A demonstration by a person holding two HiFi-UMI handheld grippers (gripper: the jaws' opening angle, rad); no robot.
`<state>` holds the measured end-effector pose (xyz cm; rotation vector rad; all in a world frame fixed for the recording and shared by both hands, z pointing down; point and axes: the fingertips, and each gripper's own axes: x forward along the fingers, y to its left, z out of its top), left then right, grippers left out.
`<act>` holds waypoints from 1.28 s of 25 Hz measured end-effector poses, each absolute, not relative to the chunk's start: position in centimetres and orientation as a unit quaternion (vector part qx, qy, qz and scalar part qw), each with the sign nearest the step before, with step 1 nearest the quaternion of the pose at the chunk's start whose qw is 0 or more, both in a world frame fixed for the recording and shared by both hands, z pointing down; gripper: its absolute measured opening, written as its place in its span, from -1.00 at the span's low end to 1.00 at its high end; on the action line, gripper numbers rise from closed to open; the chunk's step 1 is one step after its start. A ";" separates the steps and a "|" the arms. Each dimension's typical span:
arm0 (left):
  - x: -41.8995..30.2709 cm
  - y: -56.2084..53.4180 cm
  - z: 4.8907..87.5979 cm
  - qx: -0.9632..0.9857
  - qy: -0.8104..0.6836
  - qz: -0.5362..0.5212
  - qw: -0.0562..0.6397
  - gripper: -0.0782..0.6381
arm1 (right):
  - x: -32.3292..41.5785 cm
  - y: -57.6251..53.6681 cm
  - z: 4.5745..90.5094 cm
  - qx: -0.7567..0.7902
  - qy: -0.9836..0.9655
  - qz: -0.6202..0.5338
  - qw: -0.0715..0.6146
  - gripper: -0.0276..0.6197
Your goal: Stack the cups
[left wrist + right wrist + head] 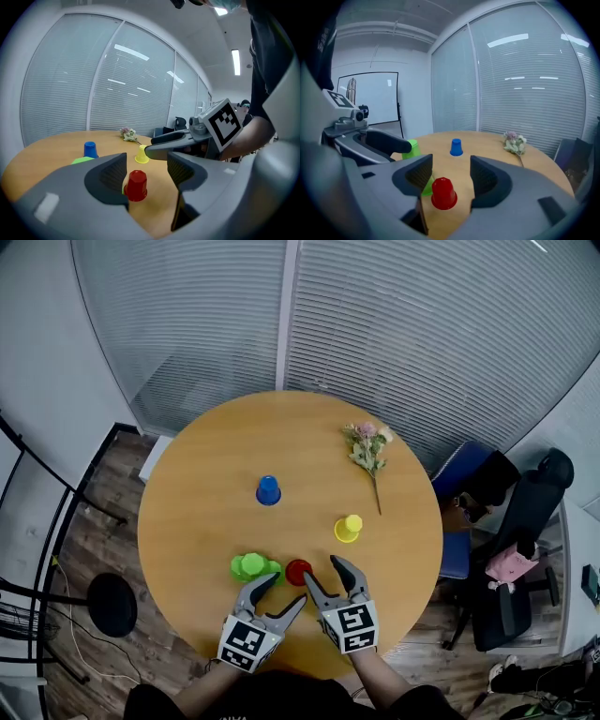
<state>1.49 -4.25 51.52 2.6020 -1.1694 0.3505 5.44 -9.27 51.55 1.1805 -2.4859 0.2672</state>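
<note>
Upside down on the round wooden table (197, 493) are a blue cup (268, 490), a yellow cup (349, 528), a red cup (298, 572) and green cups (253, 566) close beside the red one. My left gripper (289, 589) is open just in front of the red cup, and my right gripper (322, 568) is open just to its right. In the left gripper view the red cup (136, 185) stands ahead of the open left gripper (146, 164), not held. The right gripper view shows the red cup (443, 193) ahead of the open right gripper (450, 166).
A sprig of dried flowers (367, 448) lies at the table's far right. Office chairs (511, 521) stand to the right of the table, and a round lamp base (112, 604) sits on the floor to the left. Blinds over glass walls lie behind.
</note>
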 end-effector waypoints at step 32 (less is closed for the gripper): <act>10.3 -14.1 56.8 0.875 -0.404 0.197 0.179 -0.02 | 15.4 -22.3 61.8 0.438 -0.853 0.140 0.248 -0.21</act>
